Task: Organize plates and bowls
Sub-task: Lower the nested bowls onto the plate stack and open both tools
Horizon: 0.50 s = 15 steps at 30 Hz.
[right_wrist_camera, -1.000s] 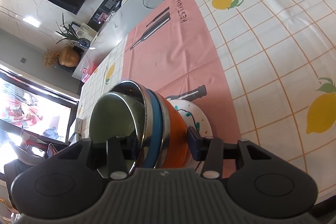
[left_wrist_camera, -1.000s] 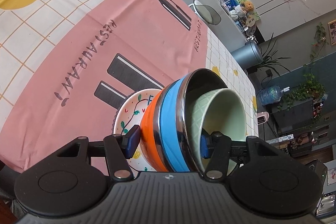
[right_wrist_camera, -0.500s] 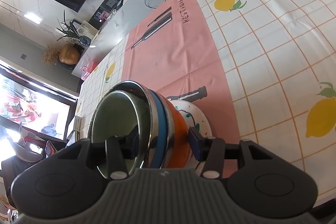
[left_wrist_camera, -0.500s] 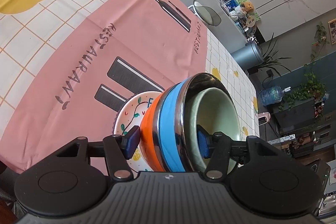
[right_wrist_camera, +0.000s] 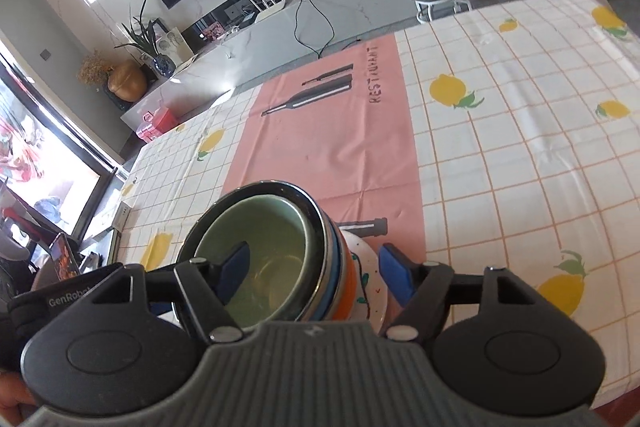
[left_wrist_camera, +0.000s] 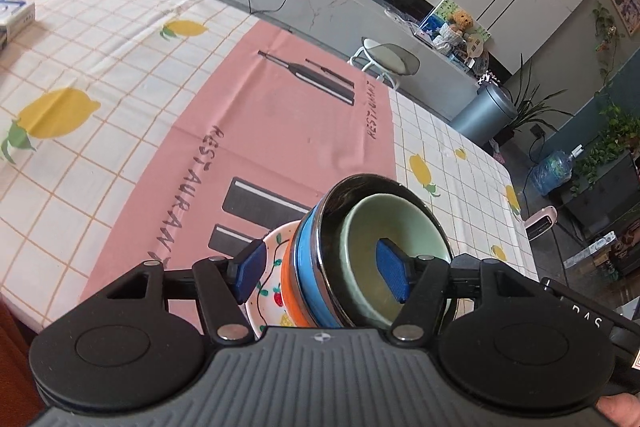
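A nested stack sits at the near table edge: a white painted plate [left_wrist_camera: 269, 269] at the bottom, an orange bowl [left_wrist_camera: 289, 291], a blue steel-rimmed bowl [left_wrist_camera: 307, 259] and a pale green bowl [left_wrist_camera: 356, 227] inside. My left gripper [left_wrist_camera: 320, 271] straddles the stack, one pad [left_wrist_camera: 251, 267] outside by the plate, the other pad [left_wrist_camera: 394, 273] inside the green bowl, with gaps on both sides. My right gripper [right_wrist_camera: 316, 273] straddles the same stack [right_wrist_camera: 320, 247] from the opposite side, jaws spread, one pad in the green bowl [right_wrist_camera: 276, 235], the other beside the plate [right_wrist_camera: 370, 267].
The table carries a lemon-print checked cloth [left_wrist_camera: 80, 75] with a pink runner [left_wrist_camera: 280, 131]. A box [left_wrist_camera: 12, 19] lies at the far left edge. A stool [left_wrist_camera: 386, 61] and a grey bin [left_wrist_camera: 486, 113] stand beyond the table.
Both grippers have tilted up and spread wider, loosening from the stack's walls. The stack now stands more upright on the runner.
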### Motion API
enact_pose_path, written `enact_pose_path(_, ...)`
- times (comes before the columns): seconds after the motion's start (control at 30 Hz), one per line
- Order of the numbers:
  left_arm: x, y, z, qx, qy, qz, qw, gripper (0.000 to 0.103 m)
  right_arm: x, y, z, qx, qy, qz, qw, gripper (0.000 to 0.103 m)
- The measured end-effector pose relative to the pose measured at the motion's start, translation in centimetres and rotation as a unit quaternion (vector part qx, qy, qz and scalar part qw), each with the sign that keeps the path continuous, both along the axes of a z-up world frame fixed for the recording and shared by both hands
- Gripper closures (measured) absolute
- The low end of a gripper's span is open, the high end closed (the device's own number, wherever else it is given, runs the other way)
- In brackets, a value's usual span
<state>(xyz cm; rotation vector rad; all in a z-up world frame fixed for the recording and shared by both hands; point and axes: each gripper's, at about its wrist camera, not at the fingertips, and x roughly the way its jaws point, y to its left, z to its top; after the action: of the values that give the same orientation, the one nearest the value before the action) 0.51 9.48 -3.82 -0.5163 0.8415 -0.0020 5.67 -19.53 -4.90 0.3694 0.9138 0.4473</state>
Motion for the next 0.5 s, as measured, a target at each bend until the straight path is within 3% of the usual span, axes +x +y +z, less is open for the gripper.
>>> enact_pose_path(0.2, -2.6, -2.1, 3.8, 0.082, -0.061, -0.011, 0.9947, 0.029, -2.3, 0.2, 2.8, -0.048, -0.063, 0.011, 0.997, 0.03)
enact_pose_path(0.37, -5.4, -3.4, 6.1, 0.145, -0.113, -0.012, 0.9828, 0.026, -4.9, -0.2, 4.8, -0.071, -0.111, 0.004, 0.991, 0.014)
enact_pose_path(0.5, -7.5, -4.3, 6.7, 0.191, -0.134, -0.014, 0.9723, 0.026, -7.0, -0.7, 5.5, -0.071, -0.124, 0.007, 0.99, 0.014)
